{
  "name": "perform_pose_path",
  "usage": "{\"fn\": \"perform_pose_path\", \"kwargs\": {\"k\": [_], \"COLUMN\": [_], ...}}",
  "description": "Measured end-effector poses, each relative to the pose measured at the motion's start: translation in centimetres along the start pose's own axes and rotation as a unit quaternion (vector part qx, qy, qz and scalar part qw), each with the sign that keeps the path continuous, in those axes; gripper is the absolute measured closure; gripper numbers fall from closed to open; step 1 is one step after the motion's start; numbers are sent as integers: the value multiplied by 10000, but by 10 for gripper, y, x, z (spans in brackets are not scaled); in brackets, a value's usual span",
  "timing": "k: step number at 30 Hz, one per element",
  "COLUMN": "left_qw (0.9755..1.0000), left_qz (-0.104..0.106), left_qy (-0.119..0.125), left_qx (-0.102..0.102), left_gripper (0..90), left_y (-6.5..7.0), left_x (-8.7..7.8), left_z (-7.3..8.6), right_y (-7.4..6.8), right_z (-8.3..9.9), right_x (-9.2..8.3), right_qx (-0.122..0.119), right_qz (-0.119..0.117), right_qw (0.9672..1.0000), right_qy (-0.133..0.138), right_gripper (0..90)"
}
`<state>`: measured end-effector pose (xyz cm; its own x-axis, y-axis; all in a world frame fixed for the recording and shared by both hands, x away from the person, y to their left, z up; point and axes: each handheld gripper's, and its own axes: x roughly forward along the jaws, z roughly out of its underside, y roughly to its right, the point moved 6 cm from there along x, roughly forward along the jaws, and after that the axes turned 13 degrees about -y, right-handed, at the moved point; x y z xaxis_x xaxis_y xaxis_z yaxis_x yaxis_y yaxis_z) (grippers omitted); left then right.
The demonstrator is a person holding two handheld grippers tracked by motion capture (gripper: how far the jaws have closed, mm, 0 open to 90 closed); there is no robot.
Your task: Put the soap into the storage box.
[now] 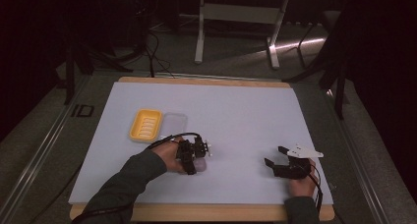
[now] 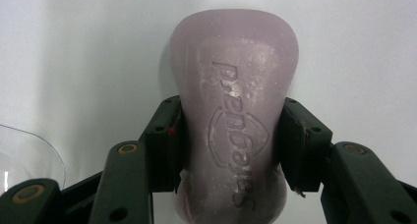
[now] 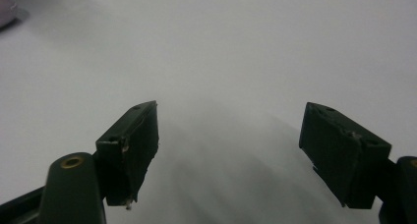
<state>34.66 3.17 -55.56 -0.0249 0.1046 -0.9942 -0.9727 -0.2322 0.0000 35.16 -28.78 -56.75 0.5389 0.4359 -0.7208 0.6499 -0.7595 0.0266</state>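
A pale lilac bar of soap (image 2: 235, 116) with an embossed word lies on the white sheet, and my left gripper (image 2: 230, 145) is shut on its narrow waist, a pad pressing each side. From above, that left gripper (image 1: 193, 160) sits left of centre near the front, with the soap (image 1: 200, 165) just under it. My right gripper (image 1: 275, 156) rests at the front right, jaws spread wide with nothing between them; in its own view the right gripper (image 3: 228, 135) faces bare white sheet.
A yellow ribbed soap dish (image 1: 145, 125) lies at the left of the sheet, with a clear plastic lid (image 1: 174, 124) right beside it. The lid's clear edge (image 2: 29, 155) shows at lower left. The wooden table edge (image 1: 196, 211) runs along the front.
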Motion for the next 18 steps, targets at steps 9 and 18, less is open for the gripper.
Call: {"fn": "perform_pose_path", "kwargs": {"k": [9,18], "left_qw": [9999,9997], "left_qz": [35,57], "left_qy": [-75,-14], "left_qx": [-114,-255], "left_gripper": [494,494], "left_y": [-1,-6], "left_x": [-2,-5], "left_z": [2,3], "right_y": [0,0], "right_z": [0,0], "right_x": [0,0], "right_qx": [0,1], "right_qz": [-1,0], "right_qw": [10000,10000], "right_qy": [0,2], "right_gripper": [225,224]}}
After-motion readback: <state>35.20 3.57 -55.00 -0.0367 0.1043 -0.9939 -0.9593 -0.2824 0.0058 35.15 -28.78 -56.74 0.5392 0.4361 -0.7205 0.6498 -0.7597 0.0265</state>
